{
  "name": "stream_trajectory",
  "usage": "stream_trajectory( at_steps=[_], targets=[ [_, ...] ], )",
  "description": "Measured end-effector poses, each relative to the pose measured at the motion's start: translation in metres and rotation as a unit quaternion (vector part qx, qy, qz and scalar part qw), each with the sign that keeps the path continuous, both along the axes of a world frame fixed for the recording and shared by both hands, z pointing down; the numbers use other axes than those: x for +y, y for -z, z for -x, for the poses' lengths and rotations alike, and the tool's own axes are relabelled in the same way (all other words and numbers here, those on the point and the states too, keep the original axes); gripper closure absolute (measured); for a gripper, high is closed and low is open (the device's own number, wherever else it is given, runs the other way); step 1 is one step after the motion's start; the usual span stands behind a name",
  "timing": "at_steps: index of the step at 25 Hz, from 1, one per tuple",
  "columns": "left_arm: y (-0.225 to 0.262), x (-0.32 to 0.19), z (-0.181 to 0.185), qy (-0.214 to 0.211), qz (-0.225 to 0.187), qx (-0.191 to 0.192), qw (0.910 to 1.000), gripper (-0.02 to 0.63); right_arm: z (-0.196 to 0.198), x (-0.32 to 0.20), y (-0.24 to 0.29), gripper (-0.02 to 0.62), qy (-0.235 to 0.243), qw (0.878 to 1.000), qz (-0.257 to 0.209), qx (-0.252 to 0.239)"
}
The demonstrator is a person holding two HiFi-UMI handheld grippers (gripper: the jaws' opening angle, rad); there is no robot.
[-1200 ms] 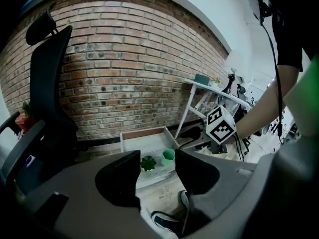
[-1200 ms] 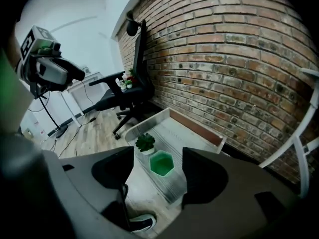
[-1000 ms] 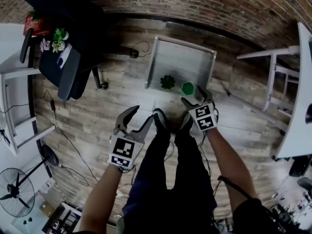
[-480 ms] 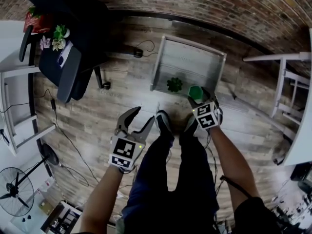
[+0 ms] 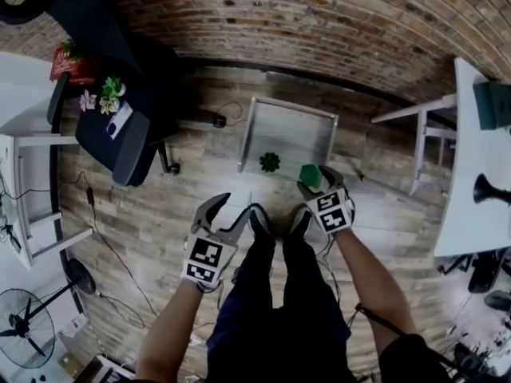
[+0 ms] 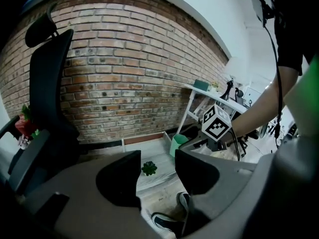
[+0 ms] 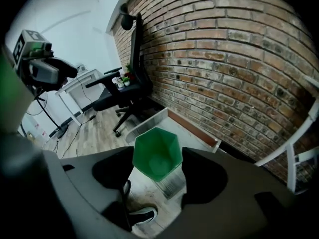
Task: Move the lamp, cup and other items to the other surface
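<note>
Right gripper (image 7: 158,169): the jaws have just been closing and now clamp the cup (image 7: 156,154) from both sides, pads against its walls.

Cup appearance: solid green, with a hexagonal rim and flat facets tapering to a narrower base. The mouth is open and empty, tipped toward the right gripper view's camera, and the inner bottom reads paler. In the left gripper view I see it side on, in a lighter mint tone.

Cup location: in the right gripper's jaws, at the near right corner of the low white tray (image 5: 294,108) that lies on the wooden floor by the brick wall (image 5: 319,22). I cannot tell whether its base touches the tray. A small dark green plant (image 5: 270,162) stands in the tray, apart from the cup and to its left in the head view.

Left gripper (image 6: 157,169): jaws apart, nothing gripped. Through the gap I see only the plant, the tray and the wearer's shoe (image 6: 165,221). It hangs left of the legs, well apart from the cup.
</note>
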State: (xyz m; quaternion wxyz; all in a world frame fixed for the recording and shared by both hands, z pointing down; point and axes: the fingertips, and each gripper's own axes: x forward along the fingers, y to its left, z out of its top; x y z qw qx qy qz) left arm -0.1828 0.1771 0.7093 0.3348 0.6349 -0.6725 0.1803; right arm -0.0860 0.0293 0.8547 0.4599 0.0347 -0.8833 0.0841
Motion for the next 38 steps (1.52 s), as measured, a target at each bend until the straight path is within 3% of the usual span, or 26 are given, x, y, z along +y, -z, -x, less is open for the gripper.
stream_trajectory(
  at_steps=[7,17,29,38],
  targets=[
    [0.084,-0.022,-0.007,0.007,-0.037,-0.011,0.9992,0.397,-0.033,-0.021,0.118,0.291,-0.003,0.999,-0.019,-0.031],
    [0.175,-0.042,-0.049,-0.01,-0.071,-0.034,0.9969,0.397,-0.095,-0.047,0.249,0.291,-0.065,0.994,-0.012,-0.081],
    [0.217,-0.055,-0.08,-0.028,-0.109,-0.04,0.9928,0.397,-0.136,-0.053,0.312,0.293,-0.092,0.99,-0.018,-0.109],
    [0.225,-0.076,-0.09,-0.1,-0.12,-0.027,0.9873,0.397,-0.184,-0.088,0.339,0.293,-0.189,0.975,-0.044,-0.103]
  ],
)
